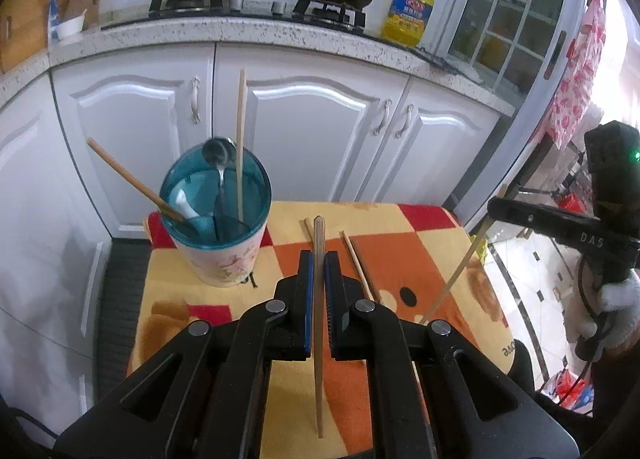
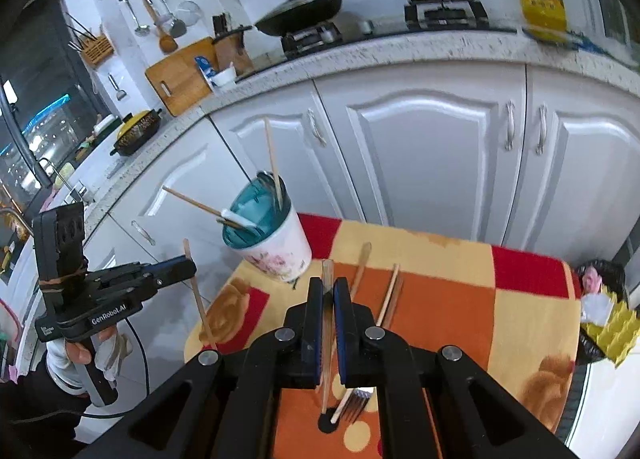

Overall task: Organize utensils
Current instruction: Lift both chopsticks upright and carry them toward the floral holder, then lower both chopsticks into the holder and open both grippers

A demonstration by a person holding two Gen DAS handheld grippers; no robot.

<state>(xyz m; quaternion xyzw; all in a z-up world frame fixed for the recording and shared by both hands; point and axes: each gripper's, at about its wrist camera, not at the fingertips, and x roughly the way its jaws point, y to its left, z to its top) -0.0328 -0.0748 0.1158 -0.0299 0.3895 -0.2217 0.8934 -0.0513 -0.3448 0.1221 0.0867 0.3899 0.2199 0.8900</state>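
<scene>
A teal-rimmed flowered utensil cup [image 1: 218,243] stands at the table's far left corner, also in the right wrist view [image 2: 276,245]. It holds a metal spoon [image 1: 218,153], two chopsticks and a white-handled tool. My left gripper [image 1: 319,259] is shut on a wooden chopstick [image 1: 318,339], held upright above the table. My right gripper [image 2: 328,287] is shut on another chopstick [image 2: 327,339]; it shows at the right of the left wrist view [image 1: 456,279]. Loose chopsticks [image 2: 390,295] and a fork [image 2: 356,399] lie on the cloth.
The small table has an orange, yellow and red checked cloth [image 1: 420,243]. White kitchen cabinets [image 1: 320,131] stand behind it, with a wok, a pot and a yellow oil bottle [image 1: 408,11] on the counter. A bin with a yellow carton [image 2: 608,323] stands at the table's right.
</scene>
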